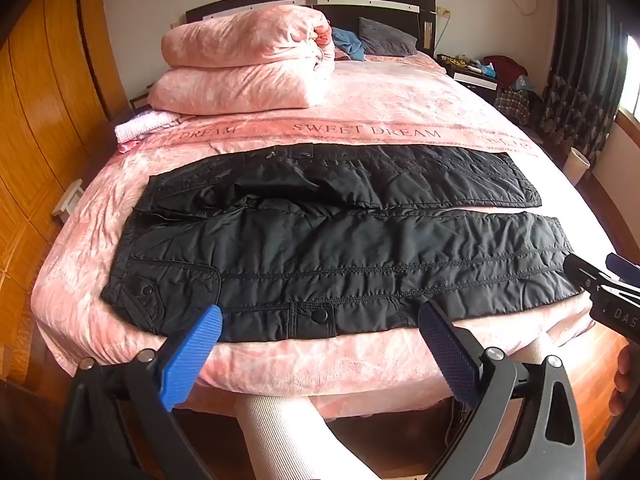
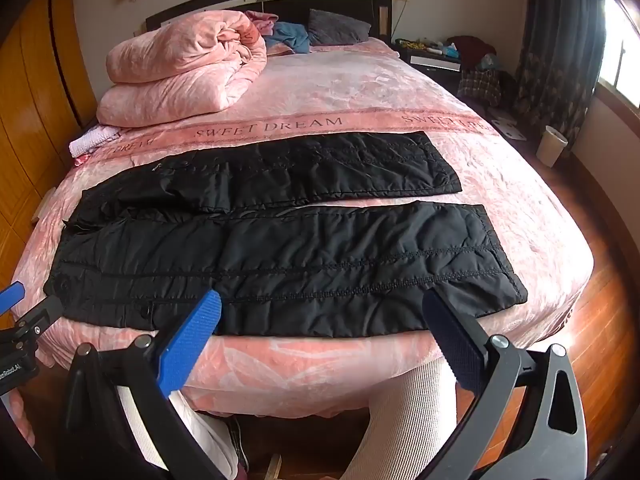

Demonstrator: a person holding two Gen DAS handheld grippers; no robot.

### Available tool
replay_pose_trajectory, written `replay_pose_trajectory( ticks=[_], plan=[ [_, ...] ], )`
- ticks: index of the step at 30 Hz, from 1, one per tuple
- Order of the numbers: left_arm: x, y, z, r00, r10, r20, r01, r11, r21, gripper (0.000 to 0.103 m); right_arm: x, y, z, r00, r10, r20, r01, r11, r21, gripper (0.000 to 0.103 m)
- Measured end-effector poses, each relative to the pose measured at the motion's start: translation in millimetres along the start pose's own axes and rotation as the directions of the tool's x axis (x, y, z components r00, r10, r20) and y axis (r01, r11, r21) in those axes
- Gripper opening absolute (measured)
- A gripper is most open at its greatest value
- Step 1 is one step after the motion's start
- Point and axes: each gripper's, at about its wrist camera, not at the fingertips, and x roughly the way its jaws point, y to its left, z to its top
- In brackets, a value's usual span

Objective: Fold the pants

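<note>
Black padded pants (image 1: 328, 240) lie flat across the foot of a pink bed (image 1: 360, 96), waist to the left, both legs stretched to the right, a narrow gap between them. They also show in the right wrist view (image 2: 280, 236). My left gripper (image 1: 320, 316) is open and empty, hovering over the near edge of the near leg by the waist pocket. My right gripper (image 2: 320, 300) is open and empty over the near leg's lower half; it shows at the left wrist view's right edge (image 1: 600, 276). The left gripper's blue pad tip shows in the right wrist view (image 2: 12, 292).
A folded pink quilt (image 1: 248, 60) is stacked at the head of the bed, with a grey pillow (image 1: 384, 38) and blue cloth beside it. A wooden wardrobe (image 1: 36, 120) runs along the left. A nightstand, curtains and a white bin (image 2: 552, 146) stand right. The person's legs (image 1: 276, 432) are below.
</note>
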Motion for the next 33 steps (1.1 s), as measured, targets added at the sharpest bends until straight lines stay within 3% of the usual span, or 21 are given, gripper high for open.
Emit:
replay_pose_trajectory(
  ticks=[33],
  plan=[
    [3.4,1.5,0.4,1.000,0.011,0.002,-0.011,1.000,0.007,0.099,1.5,-2.2,2.0,1.000,0.005,0.005,-0.005,1.000,0.007,0.101]
  ],
)
